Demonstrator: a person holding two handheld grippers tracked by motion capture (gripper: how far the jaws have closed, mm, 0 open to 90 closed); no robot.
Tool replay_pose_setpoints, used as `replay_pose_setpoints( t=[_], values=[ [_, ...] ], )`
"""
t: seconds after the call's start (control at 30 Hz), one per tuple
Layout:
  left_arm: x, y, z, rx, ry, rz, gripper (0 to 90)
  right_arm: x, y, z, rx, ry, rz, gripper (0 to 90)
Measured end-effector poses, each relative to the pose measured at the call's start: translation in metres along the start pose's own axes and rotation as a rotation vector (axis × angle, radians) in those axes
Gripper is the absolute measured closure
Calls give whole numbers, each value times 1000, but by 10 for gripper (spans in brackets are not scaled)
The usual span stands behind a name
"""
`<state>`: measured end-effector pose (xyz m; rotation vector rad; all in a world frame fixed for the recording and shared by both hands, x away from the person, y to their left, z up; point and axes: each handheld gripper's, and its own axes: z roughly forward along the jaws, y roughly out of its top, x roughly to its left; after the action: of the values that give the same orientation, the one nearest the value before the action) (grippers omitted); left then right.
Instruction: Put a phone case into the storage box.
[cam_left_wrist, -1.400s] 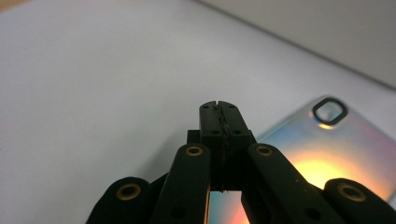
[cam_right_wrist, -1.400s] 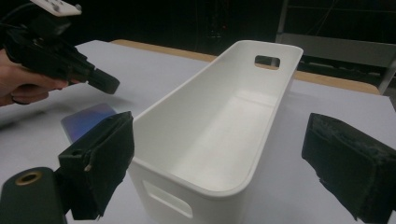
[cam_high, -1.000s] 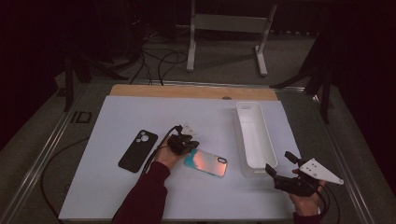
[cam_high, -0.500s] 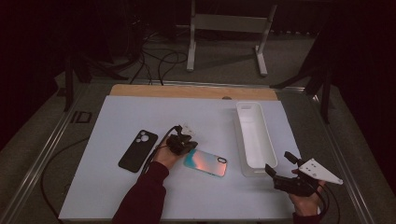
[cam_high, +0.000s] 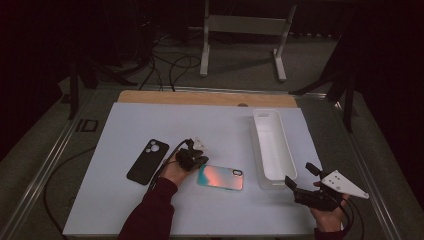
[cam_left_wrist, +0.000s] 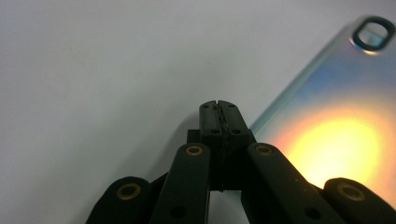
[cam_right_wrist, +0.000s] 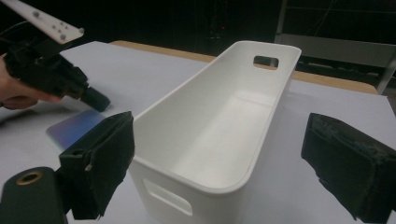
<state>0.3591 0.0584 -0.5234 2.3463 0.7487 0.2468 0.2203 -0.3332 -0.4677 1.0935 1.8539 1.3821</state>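
An iridescent phone (cam_high: 220, 177) lies flat near the middle of the white table, and a black phone (cam_high: 148, 161) lies to its left. My left gripper (cam_high: 195, 159) is shut with nothing in it. Its tip (cam_left_wrist: 219, 106) rests low on the table right at the iridescent phone's (cam_left_wrist: 336, 121) left edge. My right gripper (cam_high: 300, 176) is held open at the near end of a long white bin (cam_high: 272, 147). In the right gripper view its wide-apart jaws (cam_right_wrist: 224, 163) frame the empty bin's (cam_right_wrist: 219, 135) near wall, and the left gripper (cam_right_wrist: 95, 100) and iridescent phone (cam_right_wrist: 74, 128) show farther off.
A wooden strip (cam_high: 200, 97) runs along the table's far edge. Behind it are a metal stand (cam_high: 245, 30) and loose cables (cam_high: 170, 65) on the floor. A cable trails from the left gripper toward the front left.
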Motion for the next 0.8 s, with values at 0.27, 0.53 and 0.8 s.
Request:
replay_pose_setpoints(
  t=[0.27,0.53,0.8],
  values=[
    [-23,-20,-15,-15,-14,10,900,0,0,0,1,2,-5,95],
    [-38,-33,-24,-42,-23,0,900,1,0,1,0,1,-9,95],
    [-33,-31,-44,-171,17,-42,827,0,-1,1,0,-6,-5,94]
  ],
)
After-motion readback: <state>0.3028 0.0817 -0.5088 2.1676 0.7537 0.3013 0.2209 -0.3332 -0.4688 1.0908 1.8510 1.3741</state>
